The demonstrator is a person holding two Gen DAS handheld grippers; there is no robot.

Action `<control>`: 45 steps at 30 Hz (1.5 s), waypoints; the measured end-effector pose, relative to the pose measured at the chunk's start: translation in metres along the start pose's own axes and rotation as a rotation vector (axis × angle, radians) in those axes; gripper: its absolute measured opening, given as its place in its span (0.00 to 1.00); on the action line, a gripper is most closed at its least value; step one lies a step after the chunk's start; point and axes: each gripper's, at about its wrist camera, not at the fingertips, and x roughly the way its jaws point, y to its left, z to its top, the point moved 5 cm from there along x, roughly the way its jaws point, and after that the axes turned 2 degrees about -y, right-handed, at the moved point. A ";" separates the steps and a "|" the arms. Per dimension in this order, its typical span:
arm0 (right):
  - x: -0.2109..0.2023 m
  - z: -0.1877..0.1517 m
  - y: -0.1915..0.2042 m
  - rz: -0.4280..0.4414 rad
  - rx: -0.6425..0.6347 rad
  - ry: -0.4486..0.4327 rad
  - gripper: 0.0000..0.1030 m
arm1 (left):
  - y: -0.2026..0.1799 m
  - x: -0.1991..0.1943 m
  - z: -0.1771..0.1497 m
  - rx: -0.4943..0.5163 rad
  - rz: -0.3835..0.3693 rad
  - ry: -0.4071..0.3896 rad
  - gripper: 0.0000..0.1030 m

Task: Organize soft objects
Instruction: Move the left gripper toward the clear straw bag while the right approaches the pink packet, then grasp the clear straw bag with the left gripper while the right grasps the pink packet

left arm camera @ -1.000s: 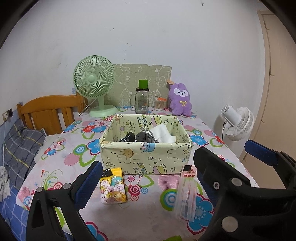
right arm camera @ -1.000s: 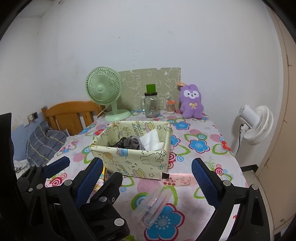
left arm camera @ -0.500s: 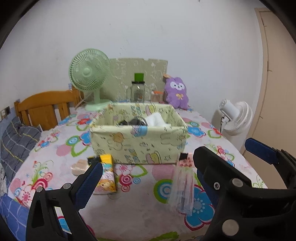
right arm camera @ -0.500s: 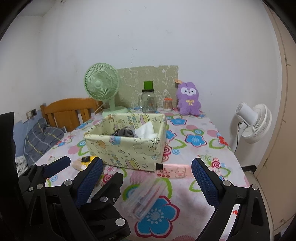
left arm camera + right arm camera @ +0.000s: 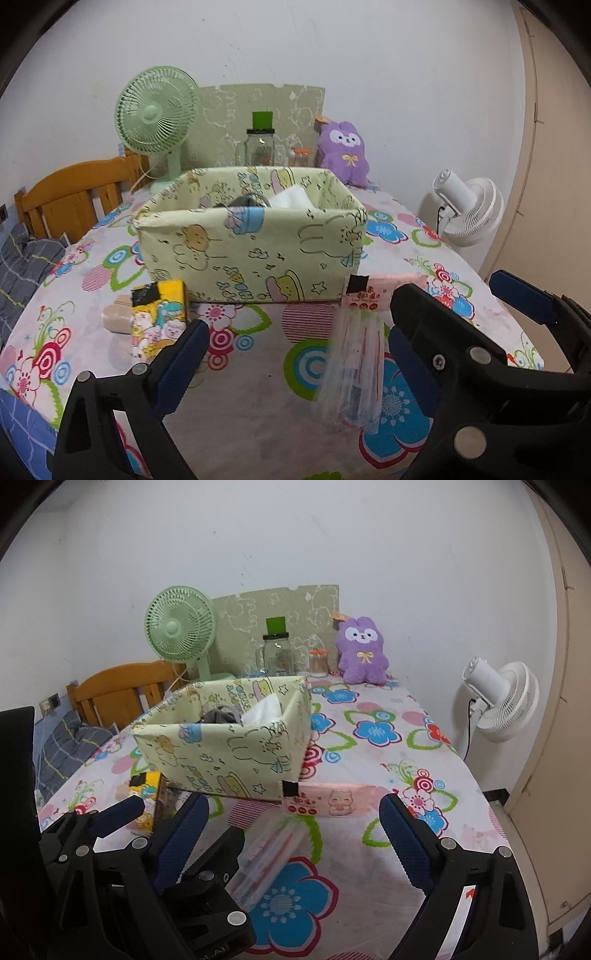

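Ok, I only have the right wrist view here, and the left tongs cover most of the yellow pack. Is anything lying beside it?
Observer: Yes. The left wrist view shows a small tan block just left of the yellow pack, partly behind it.
Operator: And the clear bag, how far does it run?
Observer: Its pink header sits at the right front corner of the basket. From there the clear bag stretches toward the camera, with nothing gripping it.
Operator: Are the left tongs holding anything?
Observer: No. The left tongs are wide open and grip nothing.
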 end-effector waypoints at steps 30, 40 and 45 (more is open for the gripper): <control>0.038 -0.028 -0.040 -0.070 0.042 0.115 0.92 | -0.031 0.055 -0.026 0.049 -0.081 0.171 0.55; 0.043 -0.027 -0.042 -0.055 0.047 0.124 0.92 | -0.033 0.059 -0.021 0.050 -0.087 0.169 0.30; 0.049 -0.020 -0.041 -0.030 0.024 0.124 0.92 | -0.033 0.058 -0.015 0.033 -0.069 0.153 0.29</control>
